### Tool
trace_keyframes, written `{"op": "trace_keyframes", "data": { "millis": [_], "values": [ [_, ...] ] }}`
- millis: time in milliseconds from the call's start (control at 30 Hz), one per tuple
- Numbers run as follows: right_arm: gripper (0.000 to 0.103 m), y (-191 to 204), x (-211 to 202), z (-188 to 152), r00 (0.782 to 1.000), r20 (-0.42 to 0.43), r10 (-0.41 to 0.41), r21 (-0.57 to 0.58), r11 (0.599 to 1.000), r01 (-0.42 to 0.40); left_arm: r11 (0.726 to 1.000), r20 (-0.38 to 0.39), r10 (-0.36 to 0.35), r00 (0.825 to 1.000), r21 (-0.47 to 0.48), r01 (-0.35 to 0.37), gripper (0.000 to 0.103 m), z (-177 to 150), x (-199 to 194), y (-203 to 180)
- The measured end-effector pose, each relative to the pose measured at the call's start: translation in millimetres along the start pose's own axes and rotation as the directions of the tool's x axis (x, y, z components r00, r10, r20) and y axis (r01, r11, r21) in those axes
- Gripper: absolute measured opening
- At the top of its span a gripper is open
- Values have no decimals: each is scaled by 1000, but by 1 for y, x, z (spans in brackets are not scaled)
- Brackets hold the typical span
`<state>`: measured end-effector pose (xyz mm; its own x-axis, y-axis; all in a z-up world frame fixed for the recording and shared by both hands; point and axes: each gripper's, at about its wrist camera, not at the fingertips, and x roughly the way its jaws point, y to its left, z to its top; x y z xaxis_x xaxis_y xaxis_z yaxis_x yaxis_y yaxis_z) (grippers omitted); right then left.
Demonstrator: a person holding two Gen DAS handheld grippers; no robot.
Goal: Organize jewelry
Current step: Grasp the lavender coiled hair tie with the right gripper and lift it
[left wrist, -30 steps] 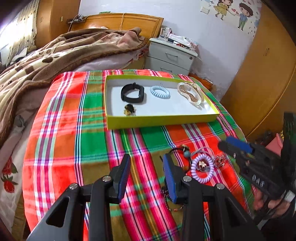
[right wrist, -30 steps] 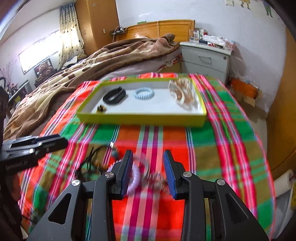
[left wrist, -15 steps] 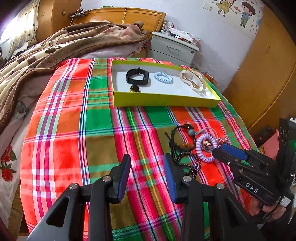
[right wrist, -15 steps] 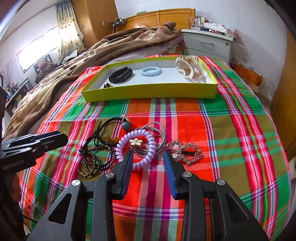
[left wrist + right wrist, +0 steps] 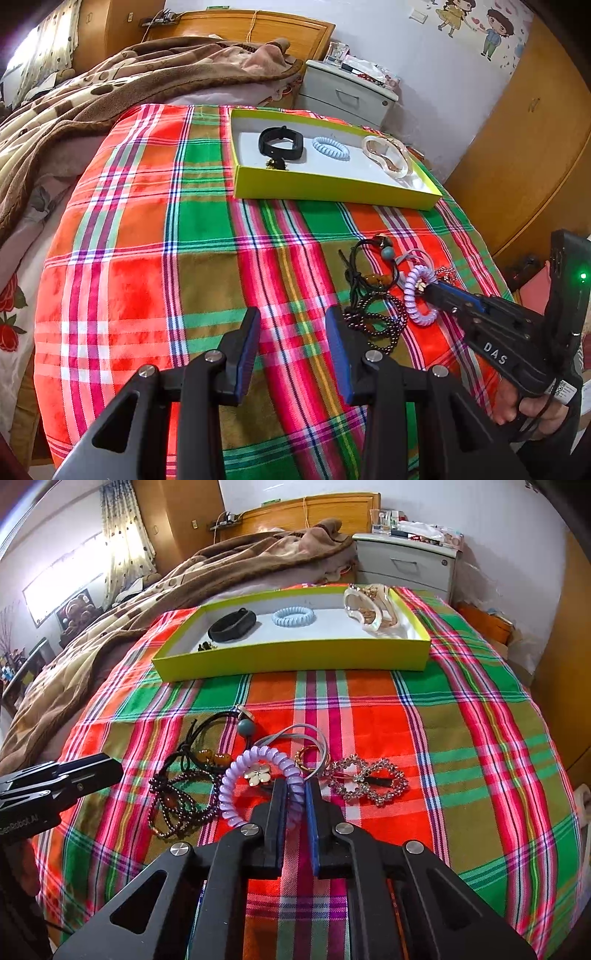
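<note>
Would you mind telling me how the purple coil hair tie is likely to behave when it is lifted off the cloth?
The purple coil hair tie will probably sag and stretch, being a springy spiral. It looks light. The right tongs are closing on its loop, so it may snag the grey cord lying against it.

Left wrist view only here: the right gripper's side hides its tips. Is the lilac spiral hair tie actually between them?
Observer: Yes. In the right wrist view the right gripper straddles the lilac spiral hair tie. Its near coil fills the gap between the blue pads, and the jaws are closing.
Operator: Anything else caught?
Observer: No. The sparkly rhinestone bow clip lies clear, to the right of the fingers.
Operator: Tangle risk?
Observer: Possibly. A thin gold ring and a grey cord loop lie right beside the tie's far side.
</note>
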<state>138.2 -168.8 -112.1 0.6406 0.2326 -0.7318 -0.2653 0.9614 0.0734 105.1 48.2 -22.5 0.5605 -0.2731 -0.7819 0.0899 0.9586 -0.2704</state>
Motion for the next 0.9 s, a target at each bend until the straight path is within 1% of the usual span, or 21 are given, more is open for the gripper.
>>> {"op": "trace_keyframes", "data": {
  "millis": [133, 267, 433, 600, 800, 900],
  "values": [
    [10, -1, -7, 0, 1000, 19, 9, 7, 1000, -9, 1000, -3, 2, 1000, -2, -2, 38, -2, 0, 2],
    [10, -7, -18, -1, 998, 52, 23, 31, 999, -24, 1000, -8, -21, 1000, 3, 21, 38, -2, 1, -1],
    [10, -20, -33, 0, 994, 108, 20, 82, 996, -29, 998, -28, -51, 998, 24, 52, 38, -3, 5, -12],
    [10, -27, -43, 0, 991, 134, 13, 94, 995, -26, 997, -46, -62, 997, 50, 64, 41, 0, 11, -26],
    [10, -37, -47, -4, 989, 145, 1, 101, 995, -16, 995, -77, -33, 996, 92, 40, 41, 2, 23, -44],
    [10, -42, -50, -5, 988, 152, 2, 110, 994, -19, 993, -77, 0, 997, 115, 9, 41, 1, 27, -50]
  ]
}}
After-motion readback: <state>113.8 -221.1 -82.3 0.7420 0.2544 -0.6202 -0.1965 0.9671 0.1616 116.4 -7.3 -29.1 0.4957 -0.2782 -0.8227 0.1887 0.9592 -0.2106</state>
